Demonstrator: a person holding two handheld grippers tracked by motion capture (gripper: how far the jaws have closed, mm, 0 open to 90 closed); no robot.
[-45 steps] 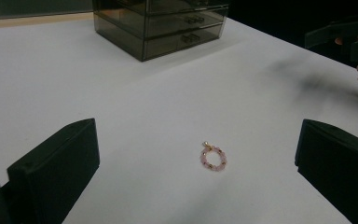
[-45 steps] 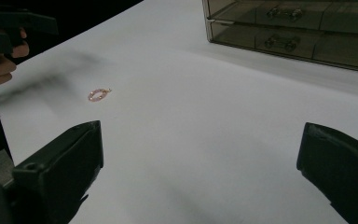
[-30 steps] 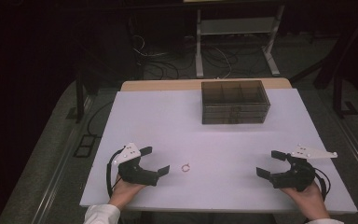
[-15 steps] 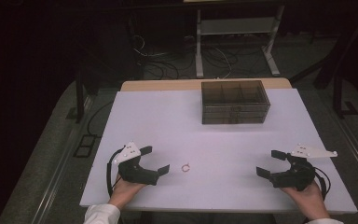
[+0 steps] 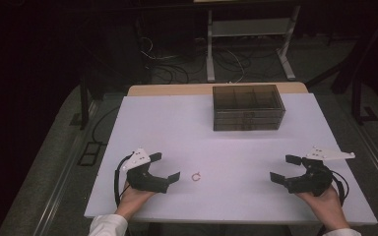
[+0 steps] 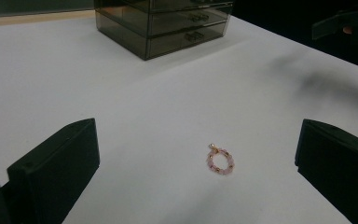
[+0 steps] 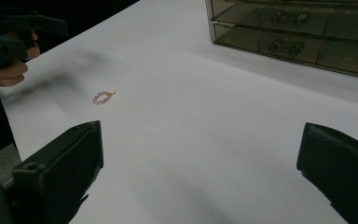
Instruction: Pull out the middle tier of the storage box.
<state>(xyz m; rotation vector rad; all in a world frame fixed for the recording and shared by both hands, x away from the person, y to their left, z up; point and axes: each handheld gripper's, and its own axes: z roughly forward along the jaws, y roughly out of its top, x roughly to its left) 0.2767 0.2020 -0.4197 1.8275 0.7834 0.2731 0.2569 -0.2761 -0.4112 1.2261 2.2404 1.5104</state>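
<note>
Left gripper (image 5: 166, 168) sits wide open, near the small ring (image 5: 195, 176) just to its right. Right gripper (image 5: 285, 168) is wide open too, well apart. Its own view shows drawer handles on the box (image 7: 303, 32).

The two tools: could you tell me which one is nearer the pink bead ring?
The left tool: the pink bead ring lies just beyond its open jaws, while the right tool sits far across the table.

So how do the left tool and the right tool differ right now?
The left tool sits right beside the pink bead ring and faces it; the right tool is far across the white table from it. The left tool's grey plate is short, the right tool's long and pointed. Both are open, holding nothing.
</note>
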